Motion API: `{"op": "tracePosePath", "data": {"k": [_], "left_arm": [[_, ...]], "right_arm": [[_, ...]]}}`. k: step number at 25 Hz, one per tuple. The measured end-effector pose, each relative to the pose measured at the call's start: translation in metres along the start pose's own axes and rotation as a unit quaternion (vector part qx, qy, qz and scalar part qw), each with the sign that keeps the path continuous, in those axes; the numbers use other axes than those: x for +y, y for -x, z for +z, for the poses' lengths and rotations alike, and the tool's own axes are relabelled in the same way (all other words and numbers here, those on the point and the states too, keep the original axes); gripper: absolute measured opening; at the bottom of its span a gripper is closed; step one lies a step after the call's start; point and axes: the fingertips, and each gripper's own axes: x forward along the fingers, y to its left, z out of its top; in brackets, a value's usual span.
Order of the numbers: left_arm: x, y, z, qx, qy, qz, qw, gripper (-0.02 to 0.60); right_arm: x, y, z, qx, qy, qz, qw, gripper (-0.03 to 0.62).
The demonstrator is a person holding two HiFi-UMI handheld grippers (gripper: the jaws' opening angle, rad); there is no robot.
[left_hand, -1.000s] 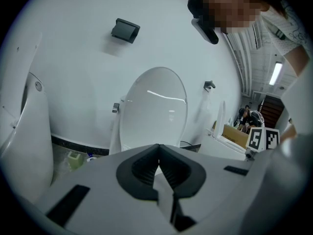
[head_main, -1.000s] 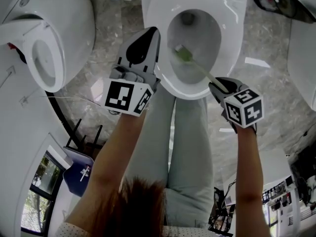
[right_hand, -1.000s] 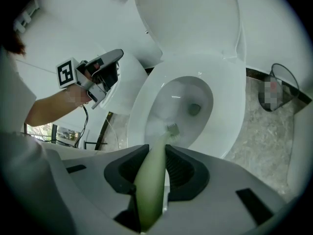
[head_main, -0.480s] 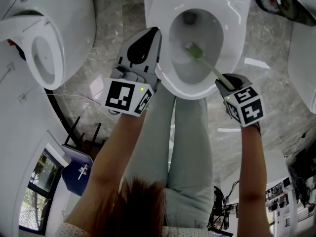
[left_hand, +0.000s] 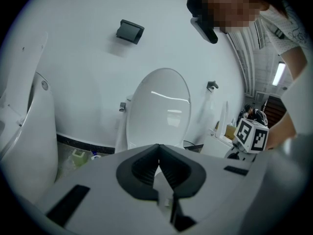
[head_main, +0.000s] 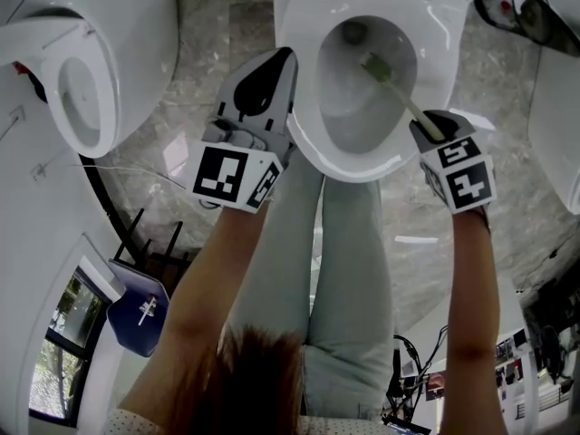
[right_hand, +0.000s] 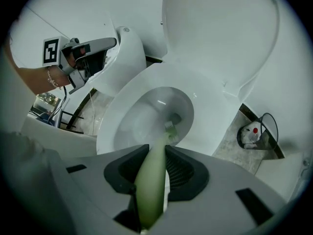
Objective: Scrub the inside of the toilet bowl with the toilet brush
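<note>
Directly ahead of the right gripper (right_hand: pixel 156 166) sits the toilet bowl (head_main: pixel 313 143), its far end cut off in the head view; the left gripper (left_hand: pixel 159 166) hangs beside its rim, jaws pressed together, empty. The right gripper's jaws clamp the green toilet brush (right_hand: pixel 151 180), whose head reaches down near the drain (head_main: pixel 353 33), bristles too small to resolve.

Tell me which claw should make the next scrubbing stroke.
Right. The right claw grips the toilet brush, whose head sits inside the toilet bowl; the left claw is shut, empty, beside the rim.
</note>
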Motion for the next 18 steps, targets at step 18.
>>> {"op": "tracePosePath", "data": {"k": [18], "left_arm": [[0.003,0.012,-0.001,0.000,-0.001,0.003,1.0000,0.003]], "right_arm": [[-0.027,0.005,0.023,-0.036,0.031,-0.071,0.996,0.114]]}}
